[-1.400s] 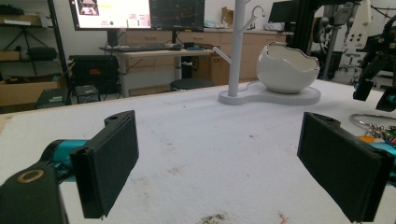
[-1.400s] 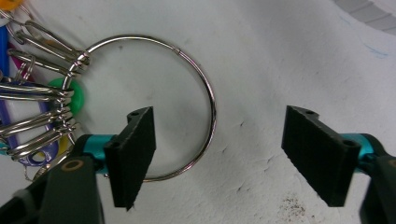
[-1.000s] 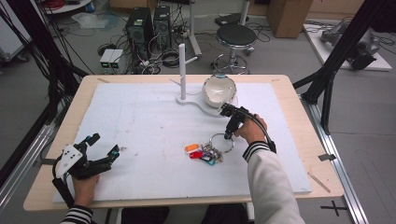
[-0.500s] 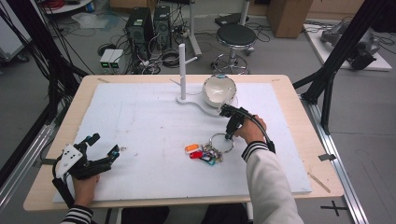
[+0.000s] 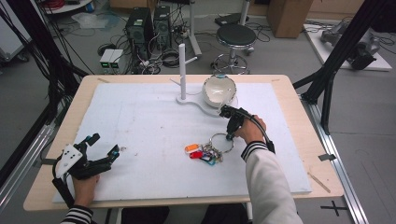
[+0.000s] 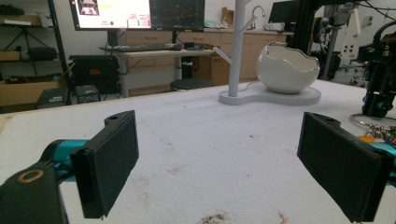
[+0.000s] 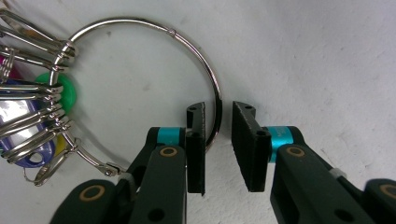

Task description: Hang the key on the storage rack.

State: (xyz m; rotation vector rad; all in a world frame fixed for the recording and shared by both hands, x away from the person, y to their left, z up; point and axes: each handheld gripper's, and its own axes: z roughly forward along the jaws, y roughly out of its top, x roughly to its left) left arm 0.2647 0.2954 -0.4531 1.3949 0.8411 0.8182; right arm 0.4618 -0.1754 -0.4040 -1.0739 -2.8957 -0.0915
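Your right gripper [image 7: 218, 149] straddles the large silver metal key ring [image 7: 140, 79] on the white foam mat [image 5: 140, 121], jaws slightly apart, not clamped. Colourful plastic key tags [image 5: 201, 153] crowd alongside. Your left gripper [image 5: 100, 149] rests wide open, well apart.

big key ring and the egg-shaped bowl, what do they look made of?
Key ring: looks like polished metal wire, silvery with bright reflections; it sits between the right claw jaws. Bowl: probably glazed ceramic, possibly glossy plastic; white, smooth, with soft highlights and a jagged cracked-eggshell rim.
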